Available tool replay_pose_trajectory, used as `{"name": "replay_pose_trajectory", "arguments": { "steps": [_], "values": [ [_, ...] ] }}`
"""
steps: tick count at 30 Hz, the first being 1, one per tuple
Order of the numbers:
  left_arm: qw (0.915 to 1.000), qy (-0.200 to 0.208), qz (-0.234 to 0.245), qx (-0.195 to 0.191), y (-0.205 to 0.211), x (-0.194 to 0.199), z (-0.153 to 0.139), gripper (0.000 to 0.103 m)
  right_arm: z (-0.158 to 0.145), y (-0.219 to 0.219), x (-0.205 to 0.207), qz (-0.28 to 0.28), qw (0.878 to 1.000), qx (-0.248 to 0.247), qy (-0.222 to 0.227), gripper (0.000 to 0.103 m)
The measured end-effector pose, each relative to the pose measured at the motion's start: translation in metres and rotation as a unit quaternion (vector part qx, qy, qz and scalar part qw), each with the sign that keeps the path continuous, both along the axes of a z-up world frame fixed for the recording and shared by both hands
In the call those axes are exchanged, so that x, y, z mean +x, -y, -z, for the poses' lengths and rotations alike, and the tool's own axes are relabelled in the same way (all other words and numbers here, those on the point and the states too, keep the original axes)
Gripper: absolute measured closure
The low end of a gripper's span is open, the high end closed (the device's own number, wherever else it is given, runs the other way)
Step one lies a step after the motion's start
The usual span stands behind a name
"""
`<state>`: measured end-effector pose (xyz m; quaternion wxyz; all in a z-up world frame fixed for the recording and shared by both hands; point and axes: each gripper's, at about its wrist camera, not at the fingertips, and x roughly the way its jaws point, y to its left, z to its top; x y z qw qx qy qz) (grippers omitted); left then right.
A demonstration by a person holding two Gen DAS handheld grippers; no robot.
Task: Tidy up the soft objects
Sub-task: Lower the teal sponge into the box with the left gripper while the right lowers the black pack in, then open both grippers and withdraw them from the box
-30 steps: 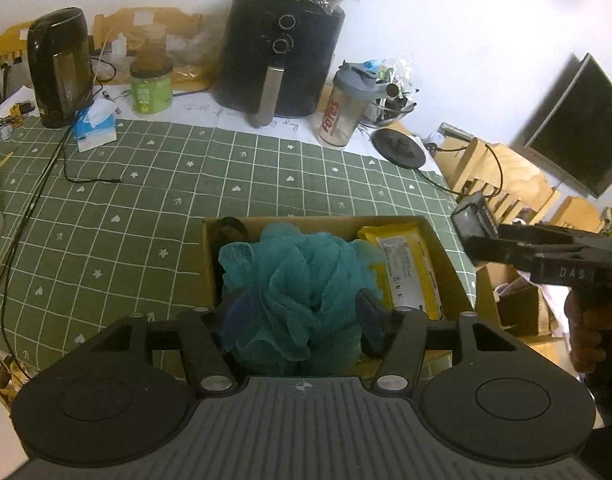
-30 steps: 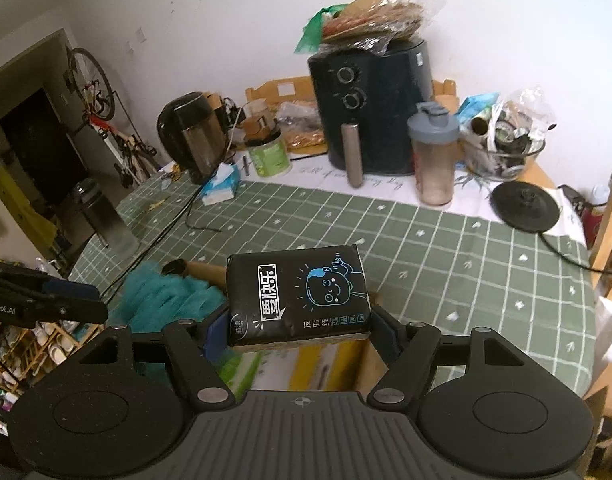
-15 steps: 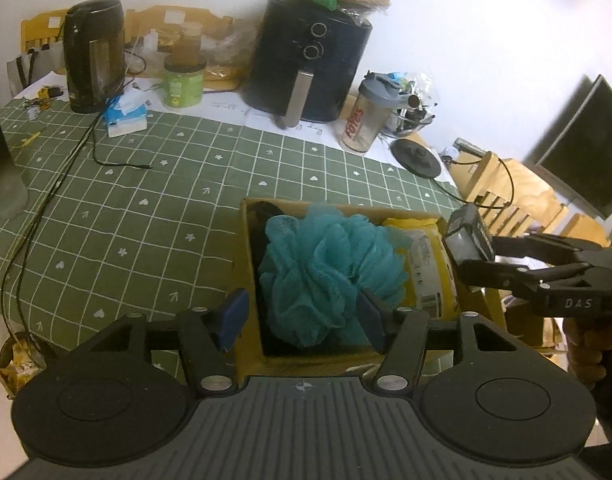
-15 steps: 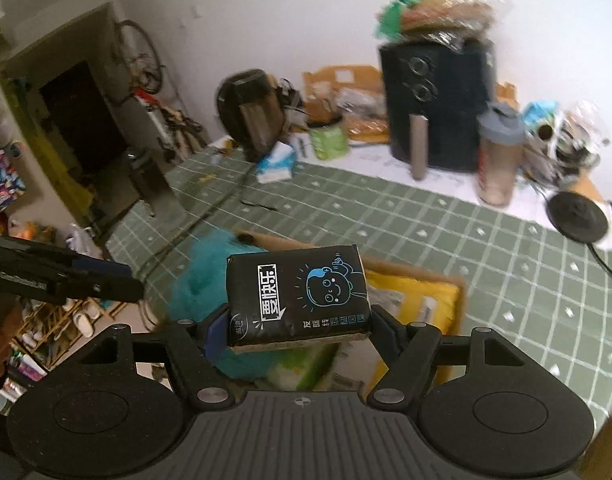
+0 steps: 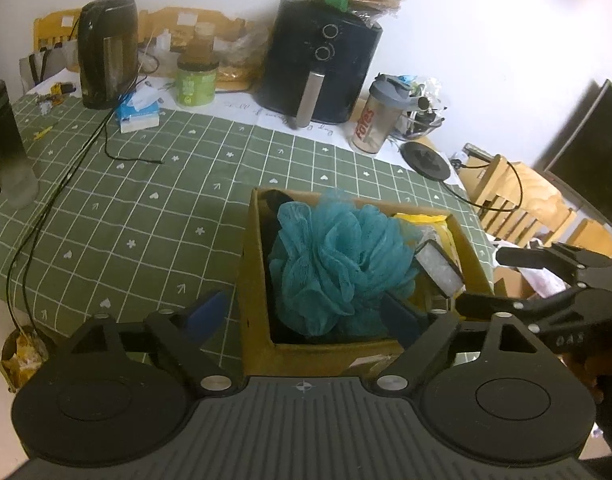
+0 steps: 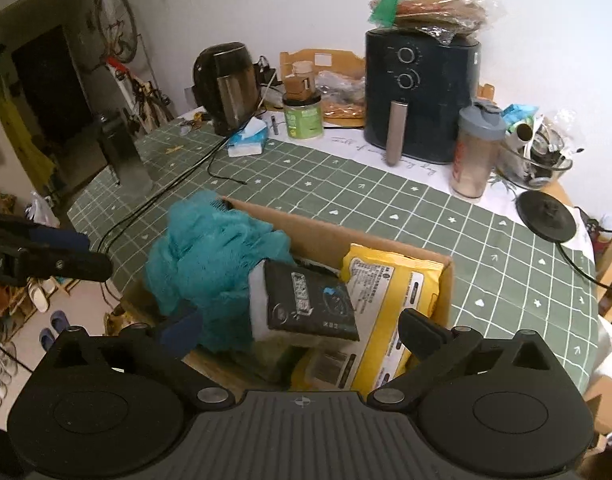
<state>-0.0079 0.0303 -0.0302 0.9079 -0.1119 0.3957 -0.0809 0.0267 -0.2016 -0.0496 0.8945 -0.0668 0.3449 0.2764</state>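
Teal mesh bath pouf (image 5: 330, 268) lies in the cardboard box (image 5: 251, 280) near the table's front edge, free between the left gripper (image 5: 306, 314) jaws, which have just been opening wide. Beside it, the black tissue pack (image 6: 306, 300) rests tilted on the yellow wipes pack (image 6: 390, 300). It lies loose between the right gripper (image 6: 301, 328) jaws, which have likewise just been spreading wide.

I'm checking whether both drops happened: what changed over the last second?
Both claws have just opened and let go. The left claw released the teal bath sponge, which now sits in the cardboard box. The right claw released the black tissue pack, which now lies tilted in the box beside the yellow pack. The box stayed put.
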Motion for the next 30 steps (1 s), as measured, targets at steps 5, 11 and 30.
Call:
{"name": "replay_pose_trajectory", "arguments": {
  "steps": [5, 11, 30],
  "values": [
    [0.9999, 0.003, -0.014, 0.004, 0.0, 0.0, -0.002, 0.0, -0.003, 0.001, 0.0, 0.003, 1.0, -0.006, -0.002, 0.0],
    [0.9987, 0.008, -0.041, 0.028, 0.012, 0.002, -0.008, 0.0, -0.009, 0.01, 0.006, 0.044, 0.999, 0.01, -0.013, 0.0],
    [0.993, -0.05, -0.038, 0.1, 0.049, 0.003, -0.002, 0.0, 0.012, 0.036, 0.006, 0.114, 0.989, -0.038, -0.092, 0.0]
  ]
}}
